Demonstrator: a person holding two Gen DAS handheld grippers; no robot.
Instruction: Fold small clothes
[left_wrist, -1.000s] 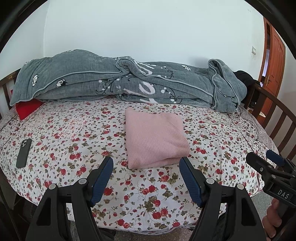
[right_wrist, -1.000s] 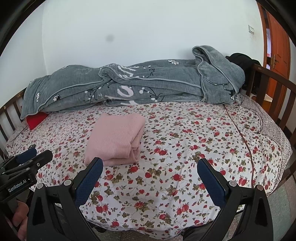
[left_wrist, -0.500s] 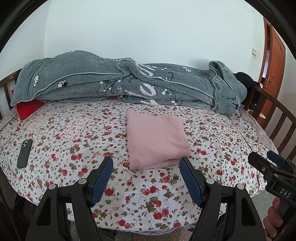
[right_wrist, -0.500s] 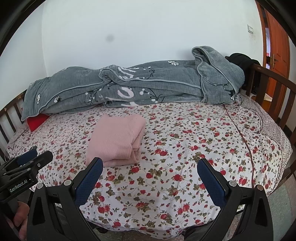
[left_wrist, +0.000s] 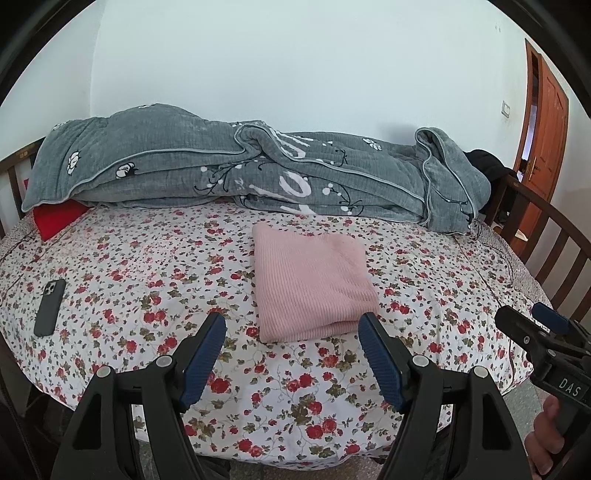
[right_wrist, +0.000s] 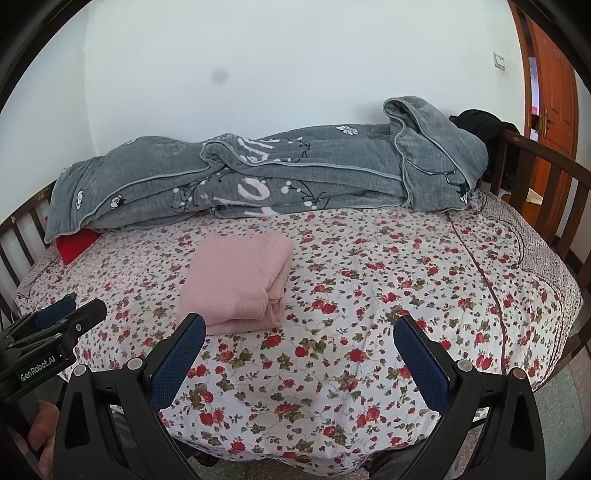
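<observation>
Blue ribbed pads line both grippers, and both sets of jaws stand wide with nothing between them. The left gripper (left_wrist: 291, 332) hangs over the near edge of the bed, its fingers apart. Just beyond its jaws and a little toward the right-hand finger lies the pink knit garment (left_wrist: 312, 282), folded into a neat rectangle and flat on the floral bedsheet (left_wrist: 155, 288); neither finger touches it. In the right wrist view the right gripper (right_wrist: 299, 336) is likewise spread wide, and the pink knit garment (right_wrist: 240, 282) sits just past its left-hand finger, its stacked folded edges showing on the side nearer the jaws' middle. The sheet straight ahead of the right jaws carries only its red flower print.

Off to the left of the left jaws, well apart from the garment, a dark phone (left_wrist: 50, 307) lies face down on the sheet. Farther out, past the garment, a grey quilt (left_wrist: 229, 173) with white lettering is bunched along the far side of the bed against the white wall (left_wrist: 295, 62). A red cushion (left_wrist: 55, 218) peeks out from under the quilt's left end. A dark wooden bed rail (left_wrist: 546, 236) curves round the right side, and an orange-brown door (left_wrist: 546, 133) stands beyond it. Each wrist view catches the other gripper at its edge, held in a hand.
</observation>
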